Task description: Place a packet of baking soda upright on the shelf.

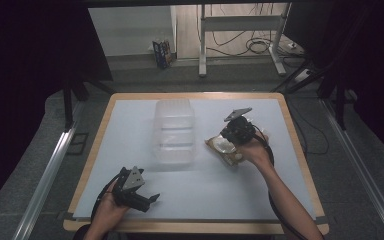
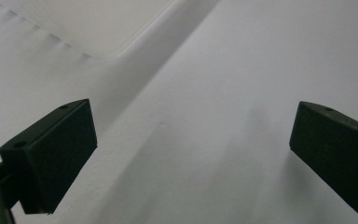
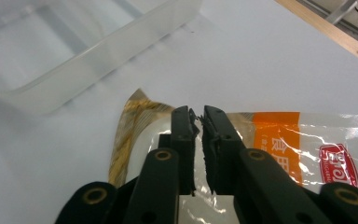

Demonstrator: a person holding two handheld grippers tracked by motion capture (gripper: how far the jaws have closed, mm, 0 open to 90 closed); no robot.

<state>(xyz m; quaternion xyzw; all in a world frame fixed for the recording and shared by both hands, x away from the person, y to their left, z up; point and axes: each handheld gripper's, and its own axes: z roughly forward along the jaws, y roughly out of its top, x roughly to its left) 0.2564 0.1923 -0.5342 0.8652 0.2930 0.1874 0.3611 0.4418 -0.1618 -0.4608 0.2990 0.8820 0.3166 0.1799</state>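
Nearest the person, at about 7 o'clock on the worktop (image 1: 300, 165), the left tool (image 1: 152, 199) is idling low over the white surface, its jaws spread wide with nothing between them; its own camera is looking across bare sheet toward a corner of the clear bin (image 2: 98, 28).

Farther out, at roughly 2 o'clock from the worktop's middle, the right tool (image 3: 198, 122) is pinching a clear food packet (image 3: 279, 140) with orange print, its jaws pressed nearly together on the plastic film near the packet's top edge. The packet (image 1: 223, 148) is lying on the worktop, just beside the right side of the clear bin (image 1: 174, 131), which is standing toward 12 o'clock.

By my reading, the grasp is being secured and the lift is not yet begun. The next move is probably calling for raising the packet clear of the surface, carrying it toward 9 o'clock over the bin's near wall, and letting go inside; the thin film could slip, so a firm pinch matters.
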